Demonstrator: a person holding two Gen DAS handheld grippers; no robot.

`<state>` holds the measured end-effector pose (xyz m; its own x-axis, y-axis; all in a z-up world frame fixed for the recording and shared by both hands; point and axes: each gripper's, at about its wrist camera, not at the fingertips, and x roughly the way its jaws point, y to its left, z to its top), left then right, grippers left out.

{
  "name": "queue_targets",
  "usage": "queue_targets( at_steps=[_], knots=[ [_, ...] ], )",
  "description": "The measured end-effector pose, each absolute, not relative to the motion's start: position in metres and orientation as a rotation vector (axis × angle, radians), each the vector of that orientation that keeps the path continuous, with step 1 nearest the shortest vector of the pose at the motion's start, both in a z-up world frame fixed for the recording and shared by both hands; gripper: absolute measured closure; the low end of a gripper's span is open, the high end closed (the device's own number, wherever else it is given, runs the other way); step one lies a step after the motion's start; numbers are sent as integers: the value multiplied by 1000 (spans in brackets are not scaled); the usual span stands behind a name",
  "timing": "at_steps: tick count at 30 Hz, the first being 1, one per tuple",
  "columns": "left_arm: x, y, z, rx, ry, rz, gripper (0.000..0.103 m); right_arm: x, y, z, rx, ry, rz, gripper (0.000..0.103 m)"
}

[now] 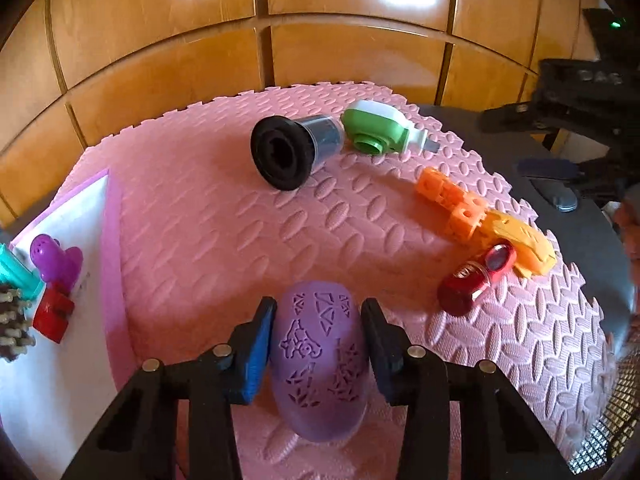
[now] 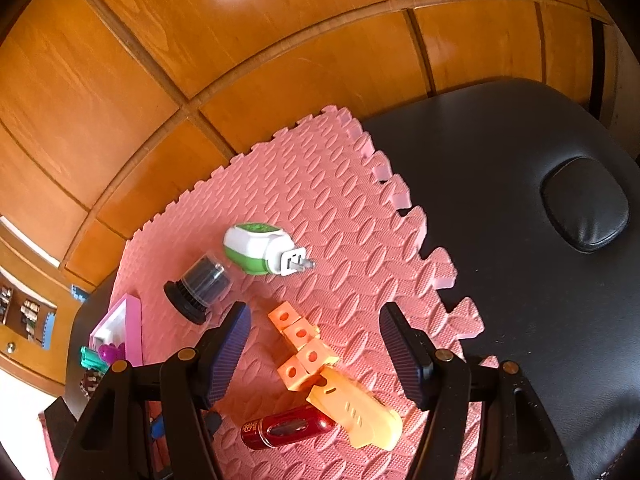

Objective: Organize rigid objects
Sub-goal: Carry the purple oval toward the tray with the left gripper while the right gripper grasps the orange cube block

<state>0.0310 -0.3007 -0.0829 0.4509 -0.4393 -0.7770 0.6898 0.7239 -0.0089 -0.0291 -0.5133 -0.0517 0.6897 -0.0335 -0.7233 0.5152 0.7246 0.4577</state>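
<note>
My left gripper (image 1: 318, 344) is shut on a purple patterned oval object (image 1: 318, 356), its blue pads against both sides, just above the pink foam mat (image 1: 208, 232). On the mat lie a black and clear cylinder (image 1: 292, 152), a green and white plug-in device (image 1: 376, 130), orange linked cubes (image 1: 452, 200), an orange-yellow plastic piece (image 1: 520, 242) and a red bottle (image 1: 472, 278). My right gripper (image 2: 314, 354) is open above the orange cubes (image 2: 302, 348), with the orange-yellow piece (image 2: 356, 412) and the red bottle (image 2: 286, 428) below it.
A pink-rimmed white tray (image 1: 80, 216) at the left holds a purple toy (image 1: 56, 258), a red block (image 1: 52, 312), a teal item (image 1: 16, 272) and a brush (image 1: 12, 328). Black padded surface (image 2: 520, 240) lies right of the mat. Wooden panel wall (image 1: 320, 20) stands behind.
</note>
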Motion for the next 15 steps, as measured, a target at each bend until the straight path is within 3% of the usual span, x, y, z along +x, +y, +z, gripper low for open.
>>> queue_targets(
  at_steps=[5,6,7,15],
  knots=[
    [30,-296,-82,307,852,-738,59,3,-489,-74,552,926,-284,37],
    [31,-295,-83,295,858,-744,59,8,-484,-80,524,965,-270,55],
    [33,-295,-83,285,863,-749,59,12,-477,-86,473,1005,-277,56],
    [35,-289,-81,241,875,-768,59,13,-461,-86,354,1008,-299,57]
  ],
)
